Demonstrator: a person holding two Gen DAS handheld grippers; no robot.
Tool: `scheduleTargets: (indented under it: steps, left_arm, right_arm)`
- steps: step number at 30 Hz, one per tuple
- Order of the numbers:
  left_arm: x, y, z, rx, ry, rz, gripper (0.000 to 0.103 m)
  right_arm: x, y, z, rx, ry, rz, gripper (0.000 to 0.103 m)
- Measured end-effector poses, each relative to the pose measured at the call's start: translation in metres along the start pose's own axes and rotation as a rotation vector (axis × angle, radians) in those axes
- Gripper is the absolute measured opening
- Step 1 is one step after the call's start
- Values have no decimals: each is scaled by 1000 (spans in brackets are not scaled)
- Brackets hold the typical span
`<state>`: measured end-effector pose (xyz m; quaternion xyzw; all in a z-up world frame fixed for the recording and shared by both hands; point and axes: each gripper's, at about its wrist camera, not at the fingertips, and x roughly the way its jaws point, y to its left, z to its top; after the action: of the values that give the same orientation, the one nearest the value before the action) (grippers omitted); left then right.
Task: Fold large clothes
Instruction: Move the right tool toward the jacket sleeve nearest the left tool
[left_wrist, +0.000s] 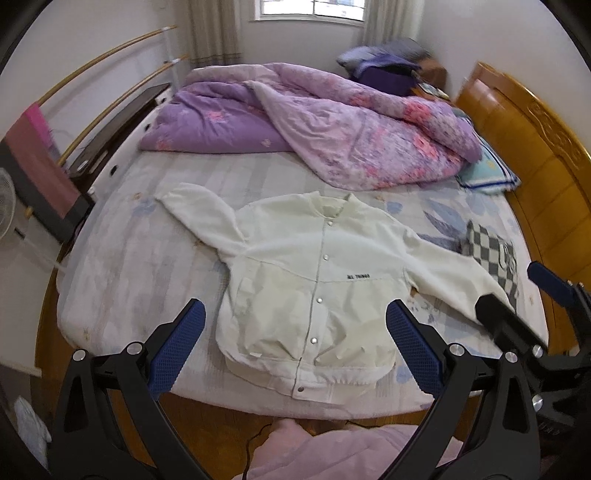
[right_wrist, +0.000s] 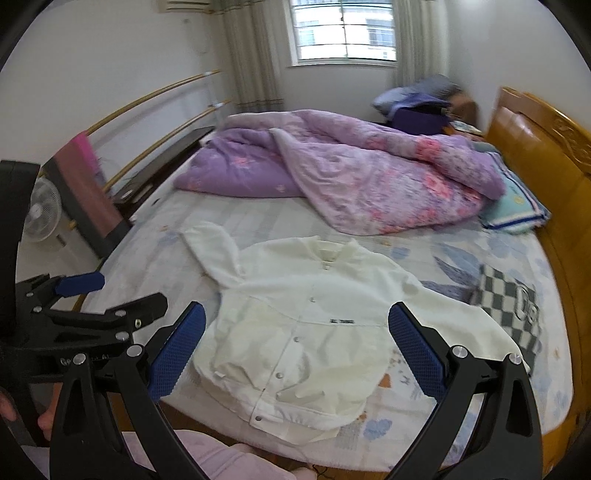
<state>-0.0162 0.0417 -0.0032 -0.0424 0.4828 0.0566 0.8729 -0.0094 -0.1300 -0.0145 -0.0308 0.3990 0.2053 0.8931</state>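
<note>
White jacket (left_wrist: 314, 280) lies face-up and buttoned at frame centre on the bed (left_wrist: 122, 266), sleeves spread outward, presumably laid flat so folds fall true. Left gripper (left_wrist: 295, 339) and right gripper (right_wrist: 297, 343) hover over its hem, fingers wide apart and holding nothing, apparently poised for a first grasp. The quilt (left_wrist: 332, 125) is heaped at the upper frame, leaving working room.

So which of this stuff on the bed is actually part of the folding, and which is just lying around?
For the job: white jacket, left gripper, right gripper, both open.

Just lying about: purple quilt, checked cloth, blue pillow, fan.
</note>
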Motion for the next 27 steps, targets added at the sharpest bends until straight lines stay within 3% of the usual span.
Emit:
scheduleTargets:
  steps: [7,9,13,18,23,27]
  left_arm:
    - [-3,23,-9,-107,19,57,98]
    - [-4,35,-10,-141,18,84,98]
    - [-6,62,-13,-203,-31,95,98]
    - [6,85,-8,-168,-44,201,98]
    - [35,130,5,-158,-38,197,98]
    - [72,181,25,-130,-27,166,98]
  right_arm:
    - [16,14,-1,-95,15,134,94]
    - [21,15,1,-107,22,163,89]
    - [34,20,8,-117,7,203,88]
    - [46,30,19,-106,-37,237,88]
    - [68,50,31,-83,-62,253,88]
    - [98,74,39,-59,-52,201,88]
